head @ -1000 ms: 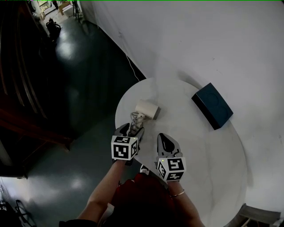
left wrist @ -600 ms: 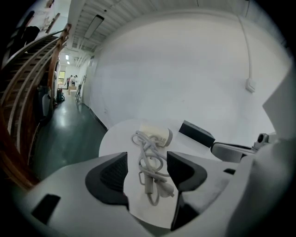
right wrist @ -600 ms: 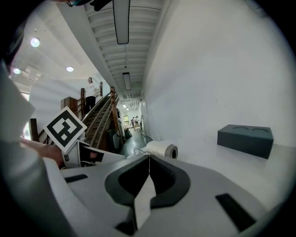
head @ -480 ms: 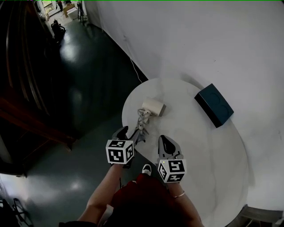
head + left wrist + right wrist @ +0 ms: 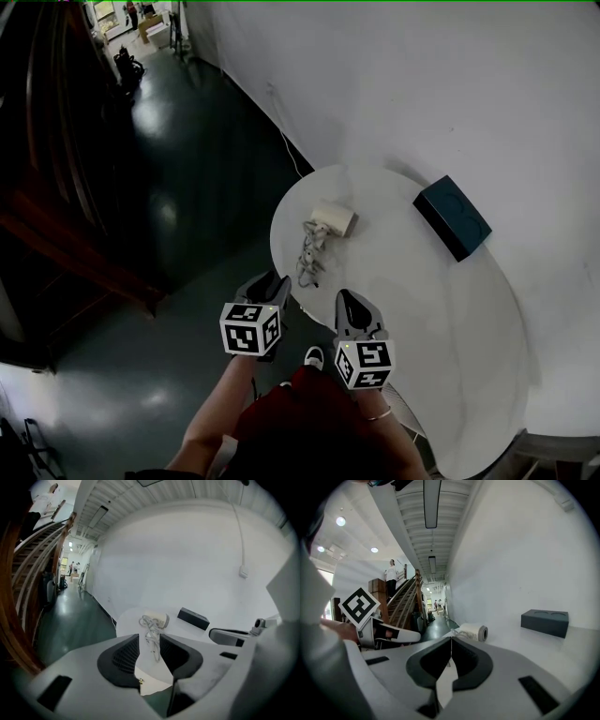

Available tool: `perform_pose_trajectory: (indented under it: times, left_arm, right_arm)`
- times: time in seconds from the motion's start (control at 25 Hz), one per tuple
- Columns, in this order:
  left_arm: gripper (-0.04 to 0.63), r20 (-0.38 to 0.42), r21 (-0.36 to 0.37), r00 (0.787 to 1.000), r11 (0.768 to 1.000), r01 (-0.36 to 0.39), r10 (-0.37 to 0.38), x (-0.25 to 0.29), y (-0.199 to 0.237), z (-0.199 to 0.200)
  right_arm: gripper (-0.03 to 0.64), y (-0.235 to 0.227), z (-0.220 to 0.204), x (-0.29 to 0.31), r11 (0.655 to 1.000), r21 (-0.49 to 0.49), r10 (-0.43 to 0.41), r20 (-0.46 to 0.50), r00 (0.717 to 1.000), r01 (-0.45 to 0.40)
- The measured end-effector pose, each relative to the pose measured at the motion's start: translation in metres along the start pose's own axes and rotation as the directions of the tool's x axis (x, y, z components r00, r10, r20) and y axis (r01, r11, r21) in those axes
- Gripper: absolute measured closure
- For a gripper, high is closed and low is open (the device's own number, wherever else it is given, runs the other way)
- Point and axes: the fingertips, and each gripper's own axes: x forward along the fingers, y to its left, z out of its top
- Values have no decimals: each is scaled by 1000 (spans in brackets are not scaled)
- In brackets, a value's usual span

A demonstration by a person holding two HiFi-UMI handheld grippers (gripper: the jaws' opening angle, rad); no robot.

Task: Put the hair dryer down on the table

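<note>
Hair dryer (image 5: 334, 217) lies flat on the table (image 5: 422, 309) by its left rim, barrel across the table, cord (image 5: 309, 261) trailing to the near edge; set-down looks done. Left gripper (image 5: 272, 281) hangs off that near edge, in line with the cord, the nearer one; jaws half apart, just been closing, nothing between. Right gripper (image 5: 349, 302) over the same edge; jaws together, empty.

Smooth matt white desk (image 5: 441, 309), hair dryer (image 5: 334, 217) cream plastic with slight sheen, box (image 5: 453, 217) matt dark teal, floor (image 5: 178, 187) glossy dark green, reflecting lights, stair rail (image 5: 14, 625) varnished wood, left hand-held gripper (image 5: 149, 639) matt grey plastic, ribbed black pads (image 5: 125, 656).
</note>
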Motion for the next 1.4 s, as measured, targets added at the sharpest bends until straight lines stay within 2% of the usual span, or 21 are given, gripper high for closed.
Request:
perform_pose_trajectory:
  times: [0.56, 0.88, 1.4]
  left_arm:
    - [540, 29, 69, 999, 997, 17, -19, -65, -12, -18]
    - [563, 62, 95, 998, 995, 4, -10, -95, -12, -22]
    - [565, 103, 78, 995, 997, -11, 3, -135, -18, -31]
  right_arm:
    - [601, 33, -5, -49, 1000, 2, -28, 46, 999, 28]
    - [603, 50, -10, -69, 1000, -1, -25, 62, 998, 25]
    - [603, 67, -6, -104, 1000, -10, -20, 117, 993, 21]
